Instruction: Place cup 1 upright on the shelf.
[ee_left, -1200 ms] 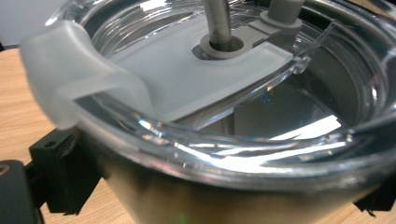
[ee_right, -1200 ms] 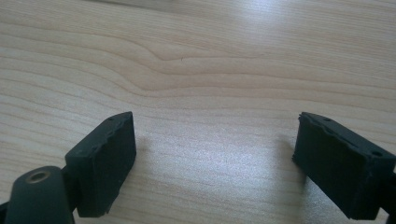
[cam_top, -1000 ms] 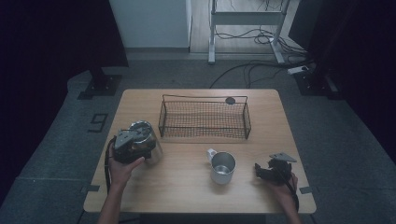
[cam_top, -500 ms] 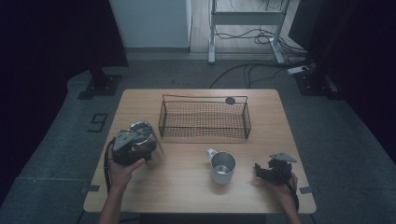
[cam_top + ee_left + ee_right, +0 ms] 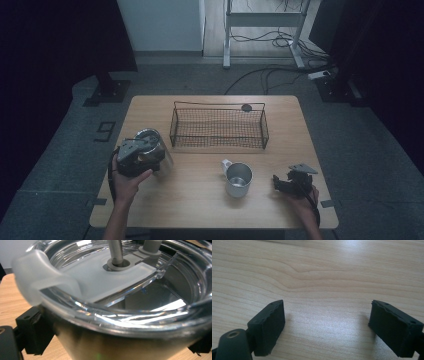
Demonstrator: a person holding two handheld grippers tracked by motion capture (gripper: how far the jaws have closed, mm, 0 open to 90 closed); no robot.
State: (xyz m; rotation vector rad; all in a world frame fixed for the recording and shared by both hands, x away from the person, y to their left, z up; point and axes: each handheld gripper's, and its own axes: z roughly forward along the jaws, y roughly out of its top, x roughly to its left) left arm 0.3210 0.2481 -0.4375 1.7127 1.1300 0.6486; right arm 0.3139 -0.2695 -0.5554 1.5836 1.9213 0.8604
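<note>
Two tongs logged, view by view.

High view: left tongs (image 5: 136, 154) in left hand (image 5: 125, 182) at near-left of tabletop (image 5: 200, 205), clamped round steel tumbler (image 5: 159, 152). Tumbler long axis roughly vertical, mouth and clear lid (image 5: 146, 135) pointing up, top leaning a little toward the far side. Tumbler sitting just ahead of the tongs body, between the pads, near the left end of wire basket (image 5: 218, 127). Base on wood or lifted: cannot tell. Right tongs (image 5: 280, 184) in right hand (image 5: 302, 200) at near-right, low over the wood, pointing left toward metal mug (image 5: 238, 179); mug upright, apart from the tongs, handle toward far-left. Small dark round item (image 5: 246, 107) behind the basket.

Left gripper view: tumbler (image 5: 120, 340) very close, rim and lid (image 5: 112, 277) up top, metal straw (image 5: 115, 250) rising through the lid's centre hole, frosted tab (image 5: 40, 272) at left. Black pads (image 5: 32, 332) hugging the steel wall on either side, below the rim; gripping the tumbler, spread wide by its girth. Bit of tabletop (image 5: 10, 297) at left.

Right gripper view: right tongs (image 5: 327, 322) standing wide apart, pads (image 5: 269, 325) empty, bare tabletop (image 5: 324, 272) between and beyond.
</note>
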